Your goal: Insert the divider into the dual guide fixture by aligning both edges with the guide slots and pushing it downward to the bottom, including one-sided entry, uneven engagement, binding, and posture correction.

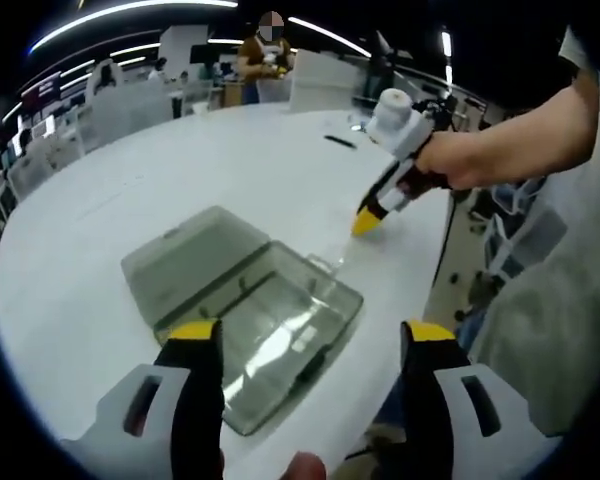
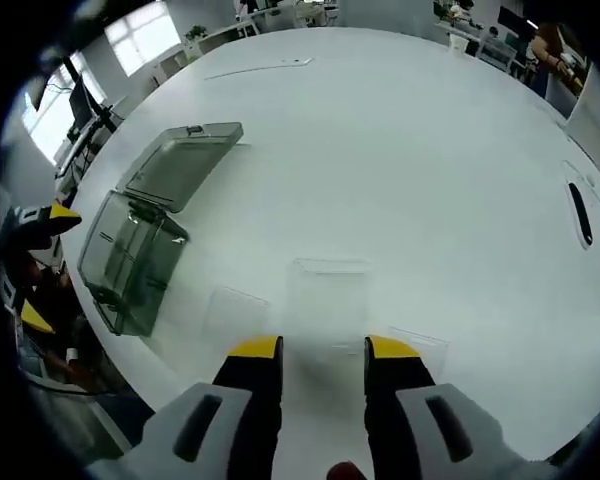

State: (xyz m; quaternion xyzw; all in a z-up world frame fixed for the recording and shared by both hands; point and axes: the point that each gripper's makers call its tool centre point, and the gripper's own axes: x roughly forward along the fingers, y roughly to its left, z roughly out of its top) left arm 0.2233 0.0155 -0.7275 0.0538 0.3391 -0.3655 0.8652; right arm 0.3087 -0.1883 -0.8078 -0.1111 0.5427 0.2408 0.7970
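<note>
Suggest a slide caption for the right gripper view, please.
Right gripper open above clear dividers on the white table, open-lidded box at left.

One open clear box (image 2: 145, 235), three clear dividers (image 2: 327, 293), two claws (image 2: 323, 350).

The dual guide fixture (image 2: 130, 262) was a smoky, see-through plastic box that lay open near the edge of the white table, its hinged lid (image 2: 183, 162) folded back flat beside it. A clear, nearly colourless divider (image 2: 327, 292) lay flat on the tabletop well apart from the box, with two more clear sheets (image 2: 235, 308) (image 2: 417, 345) lying either side of it.
</note>
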